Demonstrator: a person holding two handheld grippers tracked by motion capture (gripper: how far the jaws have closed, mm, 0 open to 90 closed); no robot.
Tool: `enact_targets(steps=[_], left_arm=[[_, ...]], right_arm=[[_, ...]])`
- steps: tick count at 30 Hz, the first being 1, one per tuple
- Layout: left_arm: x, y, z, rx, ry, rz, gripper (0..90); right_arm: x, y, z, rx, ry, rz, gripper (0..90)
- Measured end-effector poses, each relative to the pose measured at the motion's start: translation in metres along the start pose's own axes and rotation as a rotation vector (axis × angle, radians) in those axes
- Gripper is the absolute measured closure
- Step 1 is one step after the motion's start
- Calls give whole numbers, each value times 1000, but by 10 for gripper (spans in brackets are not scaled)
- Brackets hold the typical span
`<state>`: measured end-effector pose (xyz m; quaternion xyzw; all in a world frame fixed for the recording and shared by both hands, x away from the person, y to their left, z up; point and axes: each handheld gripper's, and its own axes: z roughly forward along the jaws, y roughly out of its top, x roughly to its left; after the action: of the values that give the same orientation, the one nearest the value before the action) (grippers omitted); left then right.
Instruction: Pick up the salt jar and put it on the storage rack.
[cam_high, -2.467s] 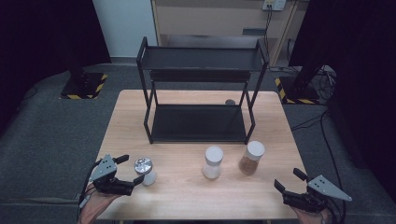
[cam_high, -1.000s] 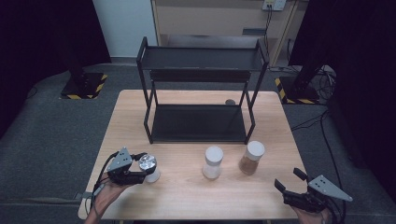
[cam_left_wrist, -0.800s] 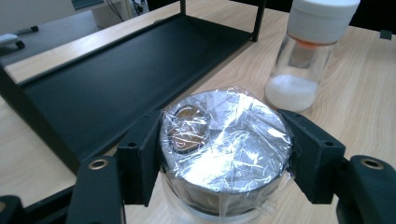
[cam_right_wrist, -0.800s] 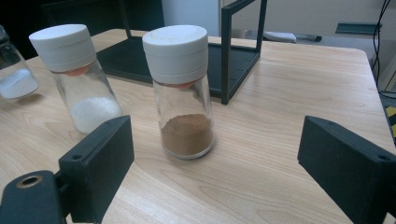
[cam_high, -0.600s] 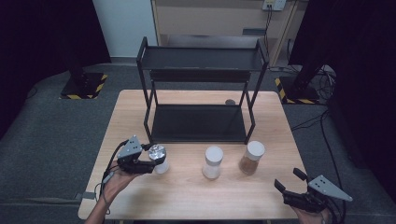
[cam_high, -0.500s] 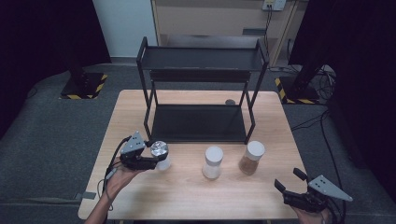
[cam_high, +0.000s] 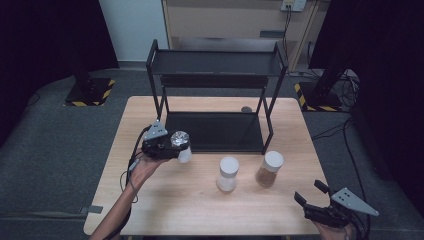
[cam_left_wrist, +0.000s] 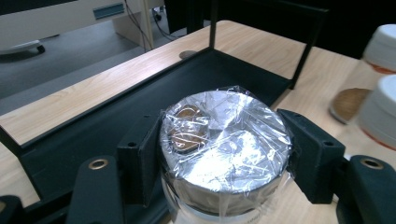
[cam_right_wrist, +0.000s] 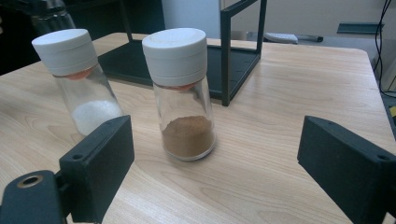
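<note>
Holding a foil-capped jar (cam_left_wrist: 224, 154) clenched, left tool (cam_high: 167, 147) hangs beside the black rack (cam_high: 215, 131) — unshelved; two white-lidded jars (cam_high: 227, 173) remain on the table (cam_high: 200, 210) — right tool (cam_high: 320, 207) released.

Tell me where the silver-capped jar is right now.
In the high view the silver-capped jar is clamped in the left claw at the table's left, just off the front left corner of the black rack, left of the two white-capped jars.
</note>
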<state>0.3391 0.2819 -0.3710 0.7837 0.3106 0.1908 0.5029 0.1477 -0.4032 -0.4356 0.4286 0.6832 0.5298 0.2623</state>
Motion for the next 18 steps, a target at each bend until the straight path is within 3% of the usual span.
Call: enact_targets(steps=[7, 18], left_arm=[[2, 8, 23, 25, 46, -1, 341], [10, 10, 48, 27, 123, -44, 341]], right_arm=[[-1, -1, 0, -4, 2, 7, 113], [-1, -1, -1, -5, 3, 8, 115]])
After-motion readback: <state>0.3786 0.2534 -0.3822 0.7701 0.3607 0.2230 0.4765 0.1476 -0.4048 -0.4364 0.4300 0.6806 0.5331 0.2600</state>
